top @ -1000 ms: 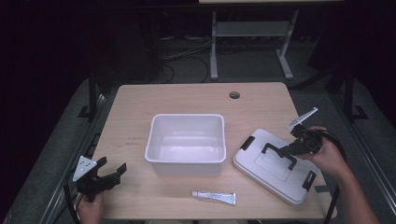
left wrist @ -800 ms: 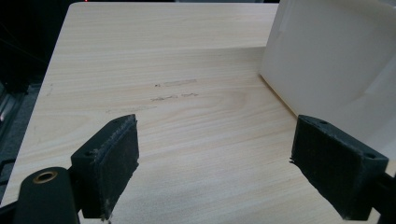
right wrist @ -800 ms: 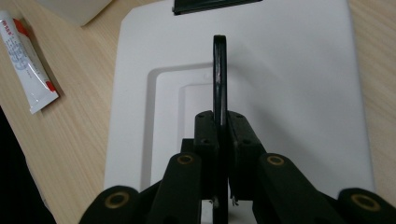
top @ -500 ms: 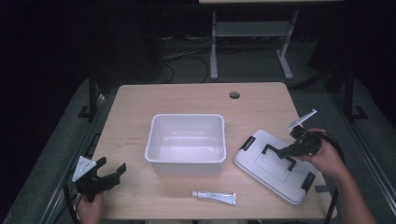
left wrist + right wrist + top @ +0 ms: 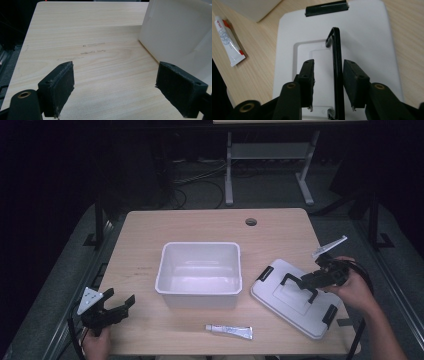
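Evidently the work in hand concerns the white lid (image 5: 295,297), which lies flat on the counter (image 5: 200,225) at the lower right of the high view, just beside the open white bin (image 5: 199,272) at the centre. The right gripper (image 5: 329,75) sits over the lid's black carrying handle (image 5: 336,62), which stands raised between the two pads. Its jaws have just been opening, and in the right gripper view there is a clear gap on the left side of the handle while the right pad stands very near it, so the handle looks released rather than pinched; the lid seems to be resting on the counter by its own weight. Lying clear of the bin's mouth, the lid leaves the bin free to be filled. A small white tube (image 5: 229,331) lies on its side near the bottom edge of the high view, below the bin and well within reach. The left gripper (image 5: 115,85) waits at the lower left of the high view, jaws wide with nothing between them, pointed toward the bin's side wall.
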